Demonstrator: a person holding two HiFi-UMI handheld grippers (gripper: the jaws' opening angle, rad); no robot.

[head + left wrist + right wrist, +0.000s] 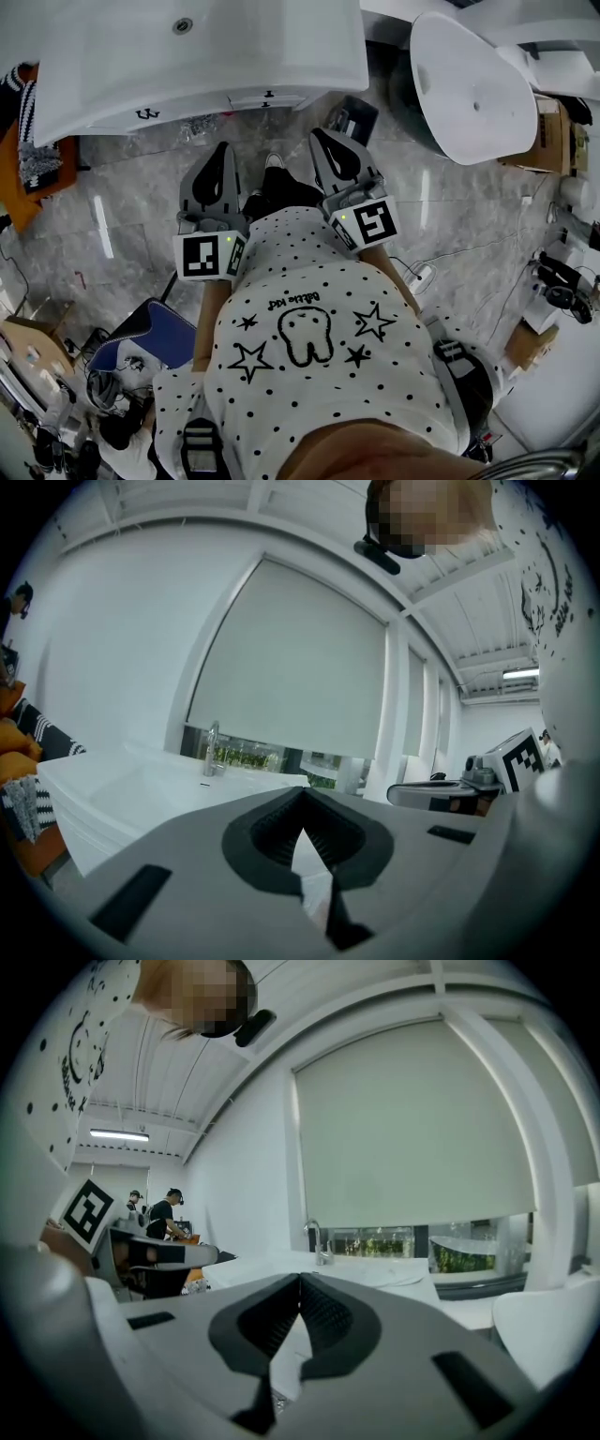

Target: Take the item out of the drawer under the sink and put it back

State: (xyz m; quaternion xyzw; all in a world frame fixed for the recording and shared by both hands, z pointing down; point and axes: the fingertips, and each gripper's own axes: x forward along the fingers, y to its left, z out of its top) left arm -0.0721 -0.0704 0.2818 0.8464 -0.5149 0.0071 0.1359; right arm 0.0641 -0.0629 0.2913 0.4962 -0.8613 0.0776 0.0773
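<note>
The white sink (206, 47) stands ahead of me, with the shut drawer fronts (253, 98) of its cabinet below the rim. No item from the drawer shows. My left gripper (221, 150) and right gripper (323, 136) are side by side over the marble floor, short of the cabinet, both pointing at it. Both are shut with nothing between the jaws. In the left gripper view the gripper (302, 794) aims over the basin, past the tap (212, 747). In the right gripper view the gripper (300, 1279) faces the same tap (319, 1239).
A white bathtub (478, 84) sits to the right of the sink. An orange seat with patterned cloth (28, 159) is at the left, and a blue chair (141, 342) is behind at the left. Cardboard boxes (548, 141) and cables (450, 262) lie at the right.
</note>
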